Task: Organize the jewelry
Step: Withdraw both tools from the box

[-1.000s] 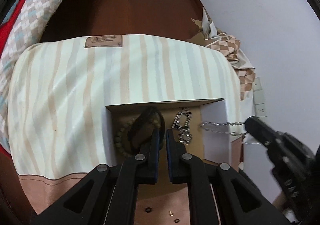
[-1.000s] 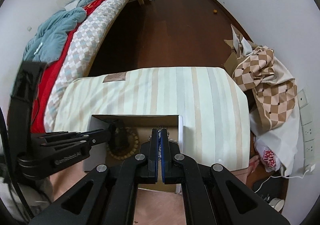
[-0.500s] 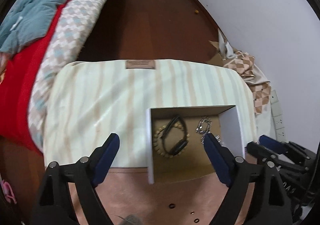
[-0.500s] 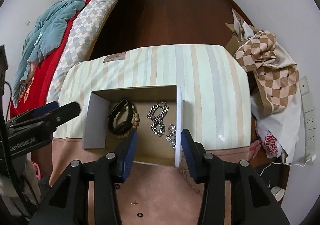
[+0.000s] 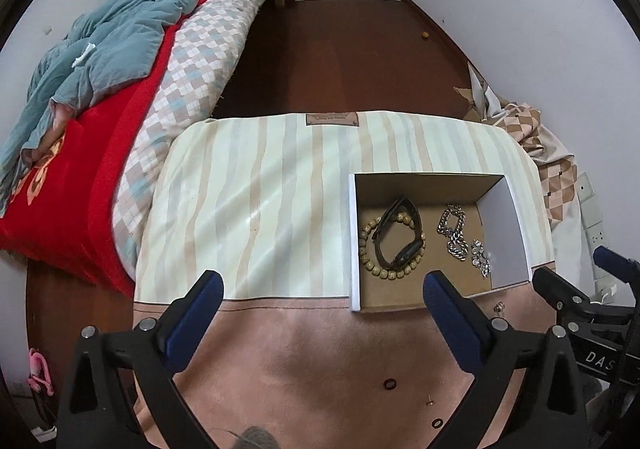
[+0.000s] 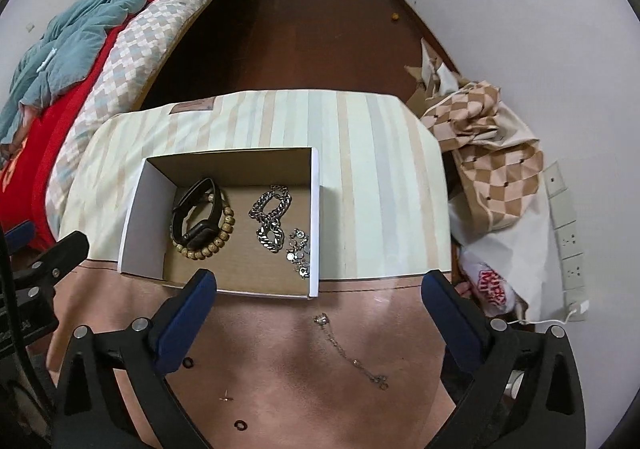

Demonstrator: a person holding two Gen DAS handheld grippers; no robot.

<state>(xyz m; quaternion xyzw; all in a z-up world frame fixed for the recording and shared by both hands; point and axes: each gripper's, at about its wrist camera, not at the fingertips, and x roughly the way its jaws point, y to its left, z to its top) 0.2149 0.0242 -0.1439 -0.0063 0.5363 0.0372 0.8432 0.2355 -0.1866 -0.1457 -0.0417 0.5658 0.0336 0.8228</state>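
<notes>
An open cardboard box [image 5: 506, 233] [image 6: 144, 225] sits on the striped cloth. Inside lie a black wristband [image 5: 400, 237] [image 6: 196, 217] over a wooden bead bracelet [image 5: 370, 261] [image 6: 224, 229], a chunky silver chain [image 5: 454, 233] [image 6: 272, 217] and a small sparkly chain [image 5: 480, 257] [image 6: 300, 253]. My left gripper [image 5: 322, 285] hovers left of the box, jaws opening, nothing between them. My right gripper [image 6: 319, 281] hangs over the box's near right corner, jaws opening and empty. A thin chain [image 6: 352, 353] lies on the pink cloth below it.
Small dark rings [image 6: 188, 362] [image 5: 389, 384] and a tiny stud [image 6: 226, 398] [image 5: 430, 403] are scattered on the pink cloth near me. A bed [image 5: 120, 89] stands at the left, and a checked cloth pile [image 6: 492, 161] at the right by the wall.
Both grippers were shut down inside the box; they have pulled back and up and swung wide open. The wristband and the chains stay in the box.
</notes>
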